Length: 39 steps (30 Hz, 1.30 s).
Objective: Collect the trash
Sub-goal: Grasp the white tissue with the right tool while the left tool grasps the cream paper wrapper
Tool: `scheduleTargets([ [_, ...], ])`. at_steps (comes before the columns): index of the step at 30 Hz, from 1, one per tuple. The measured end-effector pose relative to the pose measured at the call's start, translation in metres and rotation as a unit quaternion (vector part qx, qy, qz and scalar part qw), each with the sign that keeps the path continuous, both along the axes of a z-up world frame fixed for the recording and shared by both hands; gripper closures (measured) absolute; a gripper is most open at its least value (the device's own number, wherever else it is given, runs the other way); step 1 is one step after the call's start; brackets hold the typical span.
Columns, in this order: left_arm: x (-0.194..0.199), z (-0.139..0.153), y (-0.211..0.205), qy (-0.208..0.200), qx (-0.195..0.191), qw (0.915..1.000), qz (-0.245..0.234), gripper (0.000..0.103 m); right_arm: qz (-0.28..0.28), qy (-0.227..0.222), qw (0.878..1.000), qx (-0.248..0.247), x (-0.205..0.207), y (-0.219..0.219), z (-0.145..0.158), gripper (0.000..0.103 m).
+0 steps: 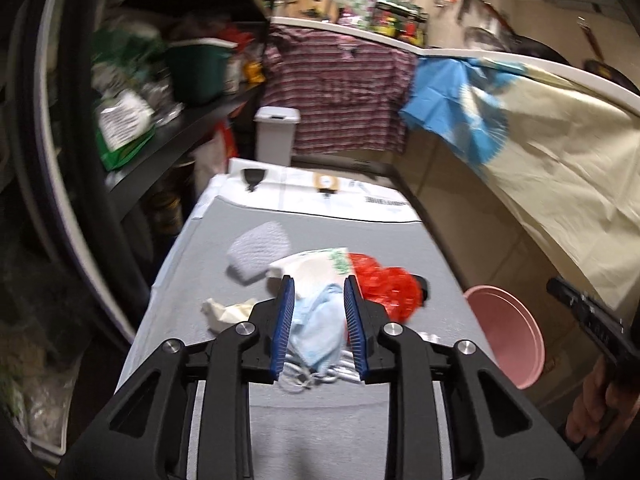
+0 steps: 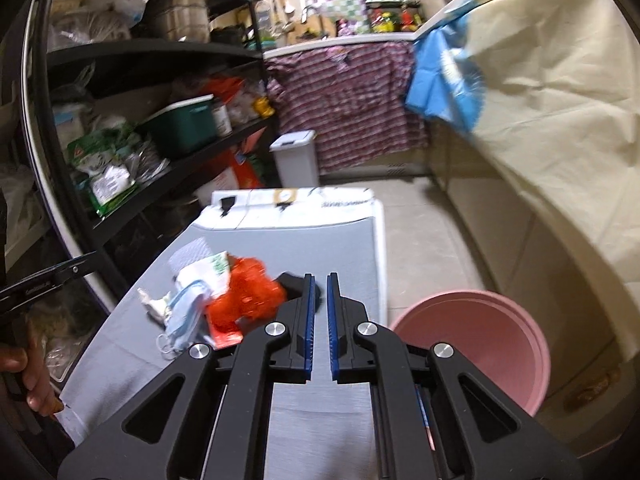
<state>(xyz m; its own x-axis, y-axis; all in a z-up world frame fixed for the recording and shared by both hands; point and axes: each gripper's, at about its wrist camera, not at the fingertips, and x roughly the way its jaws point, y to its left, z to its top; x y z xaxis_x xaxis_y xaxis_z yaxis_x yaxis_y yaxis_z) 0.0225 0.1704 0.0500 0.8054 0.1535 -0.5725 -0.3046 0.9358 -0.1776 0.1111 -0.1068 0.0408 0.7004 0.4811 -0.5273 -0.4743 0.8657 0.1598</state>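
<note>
Left tongs (image 1: 319,288) released, straddling the blue face mask (image 1: 316,332) mid-tabletop (image 1: 320,432); right tongs (image 2: 318,280) clenched, empty, near right edge.

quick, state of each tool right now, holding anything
left tool: open, blue face mask lies between its pads, not gripped
right tool: shut, holding nothing

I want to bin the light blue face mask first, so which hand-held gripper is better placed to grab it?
Left. The left hand-held gripper has its jaws either side of the light blue face mask; the right hand-held gripper is shut, empty and off beside the round pink plastic tub.
</note>
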Motion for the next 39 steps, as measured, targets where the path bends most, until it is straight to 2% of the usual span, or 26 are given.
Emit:
scheduleTargets([
  [4,-0.001,-0.010,0.018,0.000,-0.011,0.9991,0.042,0.077,0.018,0.030,0.999,0.006,0.005,0.028,-0.025,0.096],
  [7,0.001,-0.016,0.028,0.002,-0.014,0.9979,0.063,0.077,0.035,0.050,0.998,-0.008,0.007,0.044,-0.046,0.095],
  [11,0.006,-0.033,0.039,0.021,-0.022,0.9962,0.082,0.077,0.052,0.078,0.995,-0.033,0.013,0.061,-0.072,0.095],
  [13,0.010,-0.043,0.047,0.034,-0.038,0.9947,0.090,0.077,0.053,0.097,0.993,-0.038,0.020,0.064,-0.082,0.091],
  [16,0.013,-0.056,0.059,0.048,-0.046,0.9921,0.106,0.077,0.053,0.121,0.990,-0.042,0.028,0.069,-0.095,0.090],
  [20,0.021,-0.071,0.065,0.066,-0.052,0.9899,0.114,0.075,0.065,0.136,0.987,-0.053,0.030,0.078,-0.106,0.072],
  [21,0.025,-0.077,0.067,0.074,-0.057,0.9888,0.116,0.072,0.068,0.139,0.986,-0.056,0.031,0.079,-0.108,0.071],
  [23,0.031,-0.084,0.069,0.085,-0.068,0.9875,0.114,0.068,0.070,0.143,0.985,-0.061,0.032,0.081,-0.112,0.071],
  [30,0.049,-0.112,0.073,0.115,-0.097,0.9814,0.119,0.068,0.080,0.152,0.982,-0.073,0.036,0.084,-0.122,0.071],
  [33,0.052,-0.117,0.070,0.120,-0.093,0.9816,0.115,0.067,0.087,0.149,0.982,-0.082,0.035,0.087,-0.123,0.073],
  [39,0.053,-0.116,0.070,0.125,-0.095,0.9809,0.116,0.067,0.091,0.147,0.981,-0.083,0.033,0.086,-0.121,0.089],
])
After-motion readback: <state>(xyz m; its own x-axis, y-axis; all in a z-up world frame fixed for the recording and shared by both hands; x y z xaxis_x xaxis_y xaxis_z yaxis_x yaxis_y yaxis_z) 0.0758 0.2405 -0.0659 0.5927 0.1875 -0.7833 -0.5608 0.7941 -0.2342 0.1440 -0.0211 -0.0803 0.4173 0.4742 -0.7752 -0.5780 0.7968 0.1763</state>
